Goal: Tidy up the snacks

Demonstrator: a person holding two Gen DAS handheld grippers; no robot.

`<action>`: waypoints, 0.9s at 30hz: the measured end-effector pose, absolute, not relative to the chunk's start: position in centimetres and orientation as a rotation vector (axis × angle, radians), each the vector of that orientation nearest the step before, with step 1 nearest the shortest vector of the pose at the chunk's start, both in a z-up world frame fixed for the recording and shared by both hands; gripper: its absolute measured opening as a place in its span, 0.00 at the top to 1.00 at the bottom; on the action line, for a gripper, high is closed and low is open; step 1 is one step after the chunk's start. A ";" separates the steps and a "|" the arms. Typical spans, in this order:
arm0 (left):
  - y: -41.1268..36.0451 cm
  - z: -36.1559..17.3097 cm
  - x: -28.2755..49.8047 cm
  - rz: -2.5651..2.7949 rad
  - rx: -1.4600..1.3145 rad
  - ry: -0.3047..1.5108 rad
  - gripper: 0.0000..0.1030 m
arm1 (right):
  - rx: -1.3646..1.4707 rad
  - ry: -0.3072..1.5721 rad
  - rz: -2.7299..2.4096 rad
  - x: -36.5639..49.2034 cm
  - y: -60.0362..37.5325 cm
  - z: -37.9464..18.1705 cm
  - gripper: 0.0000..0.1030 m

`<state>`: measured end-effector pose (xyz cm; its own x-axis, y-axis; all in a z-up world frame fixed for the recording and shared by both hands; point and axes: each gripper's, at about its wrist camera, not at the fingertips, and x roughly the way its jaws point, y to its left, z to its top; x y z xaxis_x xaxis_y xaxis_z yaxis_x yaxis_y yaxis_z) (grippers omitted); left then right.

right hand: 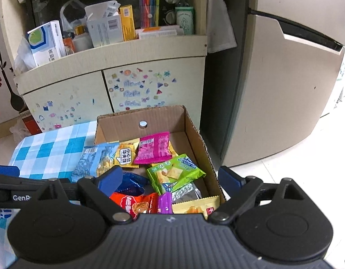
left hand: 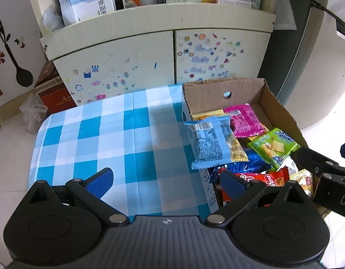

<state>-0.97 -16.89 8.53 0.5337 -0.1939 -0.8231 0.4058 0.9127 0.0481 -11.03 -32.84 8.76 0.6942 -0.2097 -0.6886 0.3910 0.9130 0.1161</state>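
A cardboard box stands at the right end of a table with a blue check cloth. Several snack packets fill it: pink, green, red, yellow and blue foil. A pale blue packet lies across the box's left wall. My left gripper is open over the cloth beside the box, nothing in it. My right gripper hangs open above the box's near end, with its right finger outside the right wall. No packet is gripped.
Behind the table stands a cream cabinet with stickers on its doors and a shelf crowded with boxes. A fridge stands to the right. On the floor at the left are a brown carton and a plastic bag.
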 end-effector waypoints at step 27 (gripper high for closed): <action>-17.5 7.6 -1.1 -0.380 0.288 0.961 0.00 | 0.236 0.789 -0.338 -10.6 -31.9 7.8 0.10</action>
<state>-1.06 -17.49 7.60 0.5151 -0.1858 -0.8367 0.4371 0.8967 0.0700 -10.56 -31.91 7.78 0.6557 -0.2077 -0.7259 0.3821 0.9205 0.0818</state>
